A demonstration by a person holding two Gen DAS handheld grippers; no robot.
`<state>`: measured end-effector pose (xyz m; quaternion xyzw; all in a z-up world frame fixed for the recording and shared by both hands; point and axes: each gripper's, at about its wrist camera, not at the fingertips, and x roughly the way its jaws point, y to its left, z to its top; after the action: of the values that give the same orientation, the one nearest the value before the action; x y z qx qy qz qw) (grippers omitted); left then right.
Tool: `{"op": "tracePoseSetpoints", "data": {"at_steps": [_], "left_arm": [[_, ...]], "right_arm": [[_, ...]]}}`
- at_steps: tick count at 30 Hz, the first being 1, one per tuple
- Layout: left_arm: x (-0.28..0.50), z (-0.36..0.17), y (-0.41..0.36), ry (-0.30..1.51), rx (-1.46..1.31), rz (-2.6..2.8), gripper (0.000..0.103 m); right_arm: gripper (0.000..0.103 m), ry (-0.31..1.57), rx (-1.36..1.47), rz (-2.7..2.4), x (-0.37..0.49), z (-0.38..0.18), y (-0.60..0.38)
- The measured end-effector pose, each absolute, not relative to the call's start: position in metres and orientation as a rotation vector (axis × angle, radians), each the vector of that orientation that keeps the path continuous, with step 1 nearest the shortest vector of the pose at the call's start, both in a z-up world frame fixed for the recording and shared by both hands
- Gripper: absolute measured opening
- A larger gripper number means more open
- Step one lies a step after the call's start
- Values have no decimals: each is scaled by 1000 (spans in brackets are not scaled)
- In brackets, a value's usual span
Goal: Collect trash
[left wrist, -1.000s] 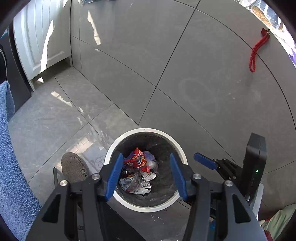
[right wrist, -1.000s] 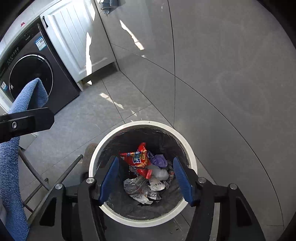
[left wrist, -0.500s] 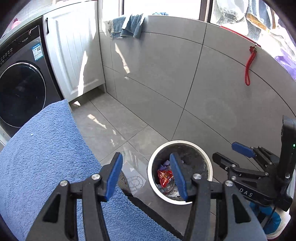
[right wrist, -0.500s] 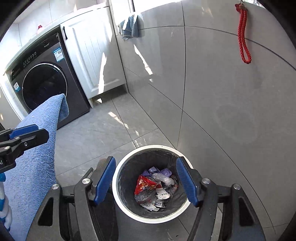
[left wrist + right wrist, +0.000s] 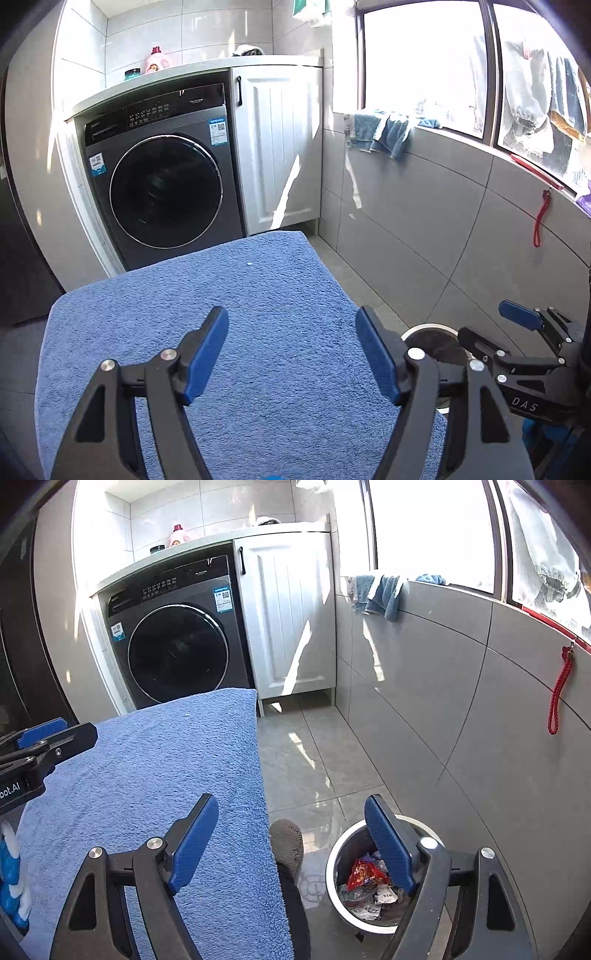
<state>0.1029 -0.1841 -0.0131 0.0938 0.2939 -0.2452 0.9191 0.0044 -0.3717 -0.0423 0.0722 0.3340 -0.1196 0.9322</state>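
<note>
Lifted away from the bin since the earlier frames, both grippers, and now tipped up toward the room rather than down into the trash. Jaws of both just opened wider, with nothing between them.

Left gripper (image 5: 291, 354): spread, empty, blue ribbed pads over a blue towel (image 5: 221, 314) draped across a flat surface. Right gripper (image 5: 291, 838): also spread and empty, left pad over the towel's right edge, right pad over the bin.

Trash bin (image 5: 369, 919): round, white rim, dark liner, on the floor low and to the right of the towel, close to the grey tiled wall. Inside it, crumpled trash (image 5: 365, 880): a red glossy wrapper, pale printed paper scraps, something purple. In the left view only a sliver of rim showing, past the right finger. Right gripper clearly the nearer one to the bin; bin below and slightly right of it.

No loose trash visible on the towel or on the glossy grey floor tiles; collecting probably finished or nearly so.

Farther off: dark front-loading washing machine (image 5: 162, 184) with round door, white panelled cabinet (image 5: 277, 147) to its right, red cord (image 5: 559, 686) hanging on the right wall. Toe of a grey knitted shoe (image 5: 286, 842) between towel and bin.
</note>
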Motion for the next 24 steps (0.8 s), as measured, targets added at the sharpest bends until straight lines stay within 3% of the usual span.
{"op": "tracePoseSetpoints", "data": {"at_steps": [11,24], "left_arm": [[78,14,-62,490,137,-284,80],[40,25,30,436,55,-90,86]], "right_arm": [[97,617,30,-181,10,-17,-280],[102,535,-80,-107,-4,2,-201]]}}
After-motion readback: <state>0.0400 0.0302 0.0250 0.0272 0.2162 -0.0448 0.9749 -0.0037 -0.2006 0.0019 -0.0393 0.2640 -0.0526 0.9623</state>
